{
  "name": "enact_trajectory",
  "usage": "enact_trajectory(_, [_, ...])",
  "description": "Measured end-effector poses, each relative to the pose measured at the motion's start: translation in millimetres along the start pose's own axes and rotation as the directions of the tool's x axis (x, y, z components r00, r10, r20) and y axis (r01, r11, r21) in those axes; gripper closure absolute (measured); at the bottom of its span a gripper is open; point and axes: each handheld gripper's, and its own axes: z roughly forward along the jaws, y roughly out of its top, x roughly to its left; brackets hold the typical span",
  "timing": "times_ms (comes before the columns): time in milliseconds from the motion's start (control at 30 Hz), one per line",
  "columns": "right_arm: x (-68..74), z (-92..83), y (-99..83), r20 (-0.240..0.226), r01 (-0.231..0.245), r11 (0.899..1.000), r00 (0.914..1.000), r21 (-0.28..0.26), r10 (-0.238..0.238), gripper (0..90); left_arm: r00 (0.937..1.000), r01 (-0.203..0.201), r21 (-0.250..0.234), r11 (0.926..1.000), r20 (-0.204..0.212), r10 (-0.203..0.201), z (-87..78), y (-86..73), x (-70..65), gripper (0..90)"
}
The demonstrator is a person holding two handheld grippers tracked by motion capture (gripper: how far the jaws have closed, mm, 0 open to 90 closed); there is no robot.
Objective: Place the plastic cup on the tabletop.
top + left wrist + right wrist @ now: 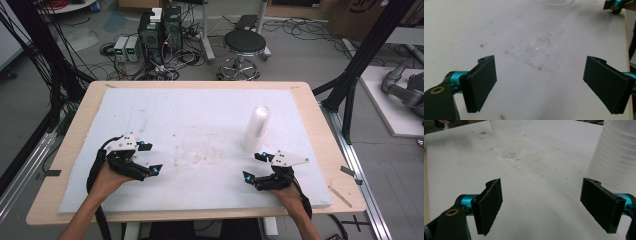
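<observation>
Both hand-held grippers wide apart, cup stack [255, 128] upright nr right

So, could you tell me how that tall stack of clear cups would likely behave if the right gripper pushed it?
The stack of clear cups stands tall on a narrow base, so a push near its top would probably tip it. Its thin, see-through ribbed walls suggest it is light and may flex if squeezed. Once down, it would likely roll.
</observation>
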Motion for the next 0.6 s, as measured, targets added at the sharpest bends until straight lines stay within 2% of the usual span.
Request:
enact_trajectory(67, [-0.1, -0.6, -0.3, 0.010, 0.005, 1.000, 0.9999, -0.009, -0.004, 17.5, 0.9989, 0.017, -0.055, 0.9983, -0.043, -0.020, -8.4, -12.5, -0.4, 11.5])
enact_trajectory(100, [0.5, -1.1, -0.5, 0.015, -0.002, 1.000, 0.9999, -0.012, 0.002, 17.5, 0.9969, 0.032, -0.088, 0.9956, -0.069, -0.038, -11.4, -18.0, -1.6, 11.5])
enact_trajectory(167, [0.6, -2.0, -0.8, 0.024, -0.012, 1.000, 0.9996, -0.020, 0.012, 17.6, 0.9927, 0.036, -0.139, 0.9896, -0.109, -0.051, -16.4, -28.4, -2.7, 11.0])
enact_trajectory(233, [0.0, -2.5, -1.1, 0.034, -0.018, 0.999, 0.9992, -0.029, 0.019, 17.6, 0.9868, 0.021, -0.150, 0.9885, -0.156, -0.045, -19.0, -36.3, -4.4, 11.0])
enact_trajectory(367, [-1.0, -5.0, -2.2, 0.056, -0.033, 0.998, 0.9978, -0.053, 0.036, 17.6, 0.9775, 0.016, -0.172, 0.9849, -0.204, -0.051, -21.6, -44.9, -6.4, 11.0])
enact_trajectory(400, [-1.4, -5.0, -2.4, 0.060, -0.032, 0.998, 0.9976, -0.060, 0.036, 17.5, 0.9724, 0.005, -0.182, 0.9833, -0.229, -0.047, -21.8, -47.3, -7.9, 11.0])
enact_trajectory(600, [-0.7, -6.7, -3.2, 0.077, -0.037, 0.996, 0.9961, -0.077, 0.043, 17.6, 0.9600, -0.018, -0.198, 0.9800, -0.277, -0.038, -23.3, -53.6, -7.3, 11.0])
